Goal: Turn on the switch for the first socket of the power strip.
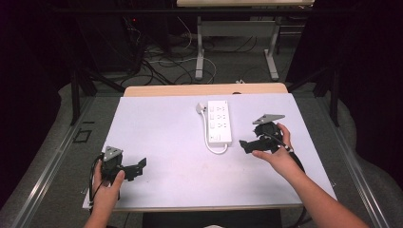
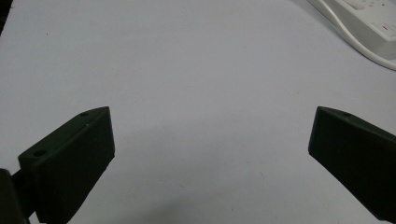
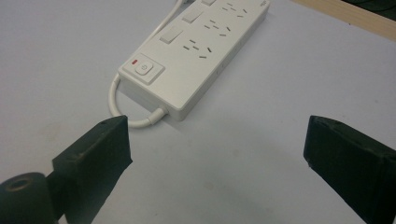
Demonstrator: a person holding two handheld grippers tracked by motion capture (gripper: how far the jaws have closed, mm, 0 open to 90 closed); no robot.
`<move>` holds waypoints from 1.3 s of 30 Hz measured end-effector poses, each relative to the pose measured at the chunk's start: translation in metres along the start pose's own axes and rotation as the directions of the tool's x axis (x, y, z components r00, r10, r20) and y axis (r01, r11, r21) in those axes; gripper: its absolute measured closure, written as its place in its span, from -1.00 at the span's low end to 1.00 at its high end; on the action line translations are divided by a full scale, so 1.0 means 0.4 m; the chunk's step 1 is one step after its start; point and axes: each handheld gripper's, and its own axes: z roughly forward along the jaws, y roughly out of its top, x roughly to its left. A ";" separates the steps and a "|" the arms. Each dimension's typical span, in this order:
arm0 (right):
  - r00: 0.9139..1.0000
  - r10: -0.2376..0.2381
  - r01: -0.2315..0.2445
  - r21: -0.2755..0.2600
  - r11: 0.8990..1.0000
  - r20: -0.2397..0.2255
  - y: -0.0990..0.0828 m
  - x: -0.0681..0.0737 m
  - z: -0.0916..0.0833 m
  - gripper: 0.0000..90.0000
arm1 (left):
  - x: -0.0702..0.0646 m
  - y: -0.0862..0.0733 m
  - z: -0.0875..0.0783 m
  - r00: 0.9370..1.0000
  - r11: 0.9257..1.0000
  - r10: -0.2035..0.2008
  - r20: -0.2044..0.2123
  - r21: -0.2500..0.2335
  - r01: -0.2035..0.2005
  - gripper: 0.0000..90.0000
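My left hand sits near the front left corner of the white table, well away from the power strip and nearer to me than it is. It wraps the left gripper from behind, thumb over the top, with the forearm coming straight up from the table's front edge. The jaws point toward the strip's side of the table and stand wide apart with nothing between them; in the left gripper view there is bare white tabletop between the two black jaws, and a corner of the strip and its cord sit far off at the upper right.

My right hand is just to the right of the power strip's near end. The forearm runs in diagonally from the lower right, wrist bent, fingers curled over the right gripper, whose grey three-cornered plate tilts up above it. Its jaws point at the strip's near end and are also spread wide, holding nothing. In the right gripper view the strip lies just beyond the jaw tips, apart from them, with its white cord looping out of the near end close to one jaw.

The strip lies lengthwise at the middle of the table's far half, its plug beside its far left corner. On its near end I see a square power button with a power symbol and a small red mark beside it. Some print sits at the far end, too small to read.
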 end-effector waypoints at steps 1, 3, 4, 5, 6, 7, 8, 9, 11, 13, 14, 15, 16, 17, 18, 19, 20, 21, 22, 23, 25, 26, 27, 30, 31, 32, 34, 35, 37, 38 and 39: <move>1.000 0.001 -0.001 0.002 1.000 0.004 0.005 0.001 0.001 -0.85 | 0.001 0.000 0.000 1.000 1.000 -0.001 -0.002 -0.001 0.001 -0.99; 1.000 -0.005 0.005 0.004 1.000 0.004 0.015 0.000 0.002 -0.84 | 0.002 -0.001 0.000 1.000 1.000 0.004 -0.007 0.002 -0.004 -0.99; 1.000 -0.003 0.003 0.004 1.000 0.007 0.020 0.001 0.004 -0.84 | 0.002 -0.001 0.002 1.000 1.000 0.003 -0.009 -0.002 -0.003 -0.99; 1.000 -0.006 0.006 0.009 1.000 0.007 0.026 0.002 0.004 -0.84 | 0.002 -0.002 0.002 1.000 1.000 0.001 -0.006 0.000 -0.001 -0.99; 1.000 -0.009 0.009 0.009 1.000 0.006 0.031 0.003 0.005 -0.84 | 0.002 -0.002 0.002 1.000 1.000 0.001 -0.006 0.000 -0.001 -0.99; 1.000 -0.014 0.014 0.011 1.000 0.006 0.036 0.003 0.006 -0.84 | 0.002 -0.002 0.003 1.000 1.000 0.001 -0.004 -0.001 -0.001 -0.99; 1.000 -0.020 0.020 0.013 1.000 0.008 0.041 0.004 0.008 -0.84 | 0.003 -0.002 0.002 1.000 1.000 0.000 -0.003 -0.001 0.000 -0.99; 1.000 -0.023 0.023 0.019 1.000 0.011 0.046 0.004 0.009 -0.84 | 0.003 -0.002 0.002 1.000 1.000 0.000 -0.002 -0.001 0.000 -0.99; 1.000 -0.023 0.023 0.018 1.000 0.011 0.050 0.005 0.010 -0.84 | 0.003 -0.002 0.001 1.000 1.000 0.001 -0.002 0.006 -0.001 -0.99; 1.000 -0.018 0.018 0.021 1.000 0.013 0.065 0.005 0.014 -0.83 | 0.003 -0.002 0.001 1.000 1.000 0.001 0.000 0.003 -0.001 -0.99; 1.000 -0.024 0.024 0.023 0.999 0.015 0.070 0.005 0.015 -0.83 | 0.003 -0.002 0.002 1.000 1.000 0.000 0.001 0.000 0.000 -0.99; 0.999 -0.030 0.030 0.026 0.999 0.014 0.075 0.004 0.017 -0.82 | 0.002 -0.003 0.004 1.000 1.000 -0.001 0.001 -0.003 0.001 -0.99; 0.999 -0.030 0.030 0.026 0.999 0.014 0.075 0.004 0.017 -0.82 | 0.002 -0.003 0.004 1.000 1.000 -0.001 0.001 -0.003 0.001 -0.99; 0.999 -0.025 0.024 0.032 0.999 0.020 0.084 0.004 0.020 -0.81 | 0.002 -0.003 0.004 1.000 1.000 0.000 0.001 0.001 0.000 -0.99; 0.999 -0.026 0.025 0.035 0.999 0.021 0.088 0.003 0.022 -0.80 | 0.002 -0.003 0.004 1.000 1.000 0.001 0.002 0.001 -0.001 -0.99; 1.000 -0.020 0.019 0.042 0.999 0.022 0.093 0.004 0.023 -0.80 | 0.002 -0.003 0.004 1.000 1.000 0.001 0.003 0.001 -0.001 -0.99; 1.000 -0.023 0.022 0.044 0.999 0.021 0.098 0.002 0.025 -0.80 | 0.002 -0.003 0.004 1.000 1.000 0.002 0.003 0.001 -0.002 -0.99; 0.999 -0.027 0.026 0.044 0.999 0.022 0.102 0.000 0.028 -0.79 | 0.002 -0.003 0.004 1.000 1.000 0.002 0.004 0.001 -0.002 -0.99; 0.999 -0.022 0.021 0.044 0.999 0.023 0.107 -0.001 0.029 -0.78 | 0.002 -0.003 0.004 1.000 1.000 0.005 0.004 0.002 -0.005 -0.99; 1.000 -0.015 0.014 0.050 0.999 0.024 0.112 -0.002 0.030 -0.77 | 0.002 -0.003 0.004 1.000 1.000 0.003 0.003 0.002 -0.003 -0.99; 1.000 -0.005 0.003 0.048 0.999 0.026 0.121 -0.005 0.034 -0.76 | 0.002 -0.003 0.004 1.000 1.000 0.002 0.003 0.002 -0.002 -0.99; 1.000 -0.005 0.003 0.048 0.999 0.026 0.121 -0.005 0.034 -0.76 | 0.004 -0.003 0.004 1.000 1.000 0.009 0.001 0.004 -0.009 -0.99; 1.000 -0.007 0.005 0.053 0.999 0.027 0.130 -0.008 0.037 -0.74 | 0.004 -0.003 0.004 1.000 1.000 0.008 0.003 0.005 -0.008 -0.99; 0.999 -0.009 0.007 0.055 0.998 0.032 0.143 -0.012 0.043 -0.71 | 0.004 -0.003 0.004 1.000 1.000 0.008 0.002 0.004 -0.008 -0.99; 1.000 -0.001 0.000 0.058 0.998 0.029 0.147 -0.012 0.046 -0.71 | 0.004 -0.003 0.004 1.000 1.000 0.007 0.003 0.004 -0.007 -0.99; 1.000 0.000 -0.002 0.056 0.998 0.029 0.151 -0.012 0.049 -0.69 | 0.004 -0.003 0.004 1.000 1.000 0.009 0.004 0.004 -0.009 -0.99; 1.000 0.006 -0.008 0.057 0.998 0.028 0.158 -0.015 0.054 -0.67 | 0.004 -0.003 0.004 1.000 1.000 0.010 0.004 0.006 -0.010 -0.99; 0.999 0.014 -0.016 0.054 0.998 0.029 0.161 -0.015 0.058 -0.67 | 0.004 -0.003 0.005 1.000 1.000 0.010 0.006 0.006 -0.010 -0.99; 0.999 0.020 -0.021 0.053 0.998 0.031 0.167 -0.018 0.066 -0.66 | 0.004 -0.003 0.005 1.000 1.000 0.008 0.008 0.005 -0.008 -0.99; 0.999 0.021 -0.022 0.049 0.999 0.029 0.169 -0.020 0.070 -0.66 | 0.004 -0.003 0.005 1.000 1.000 0.008 0.008 0.005 -0.008 -0.99; 0.999 0.029 -0.030 0.050 0.998 0.029 0.172 -0.020 0.074 -0.66 | 0.004 -0.003 0.006 1.000 1.000 0.007 0.008 0.005 -0.007 -0.99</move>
